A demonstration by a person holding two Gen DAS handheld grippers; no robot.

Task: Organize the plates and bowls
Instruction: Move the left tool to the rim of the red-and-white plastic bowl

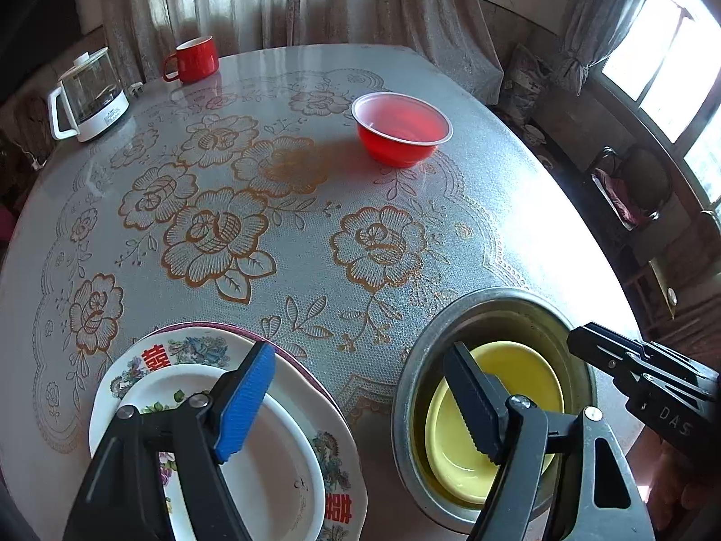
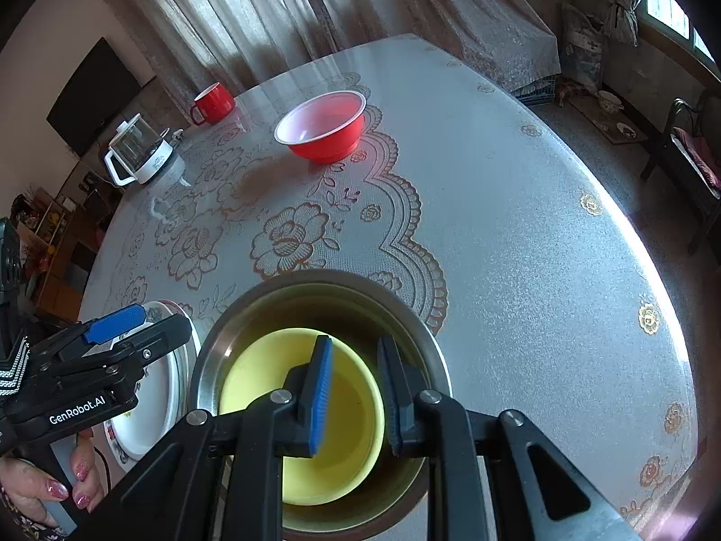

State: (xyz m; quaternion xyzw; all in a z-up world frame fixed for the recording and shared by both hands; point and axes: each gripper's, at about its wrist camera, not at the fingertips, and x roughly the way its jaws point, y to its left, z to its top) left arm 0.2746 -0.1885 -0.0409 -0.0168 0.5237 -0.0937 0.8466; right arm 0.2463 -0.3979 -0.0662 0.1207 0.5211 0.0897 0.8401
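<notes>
Probably the red bowl (image 1: 402,128) is light, thin plastic; grasp its rim gently. Left hand-held gripper (image 1: 360,405) and right hand-held gripper (image 2: 356,394) are both released, empty.

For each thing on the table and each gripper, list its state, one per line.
Yellow bowl: nested in metal bowl.
Red bowl: upright, alone, empty.
Plates: stacked.
Red mug: upright.
Kettle: lid on.
Left gripper: open, empty.
Right gripper: slightly open, empty.

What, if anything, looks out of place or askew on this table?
Only the red bowl stands alone mid-table, apart from the yellow bowl nested in the metal bowl. The stacked plates sit slightly off-centre. Nothing spilled or broken.
</notes>
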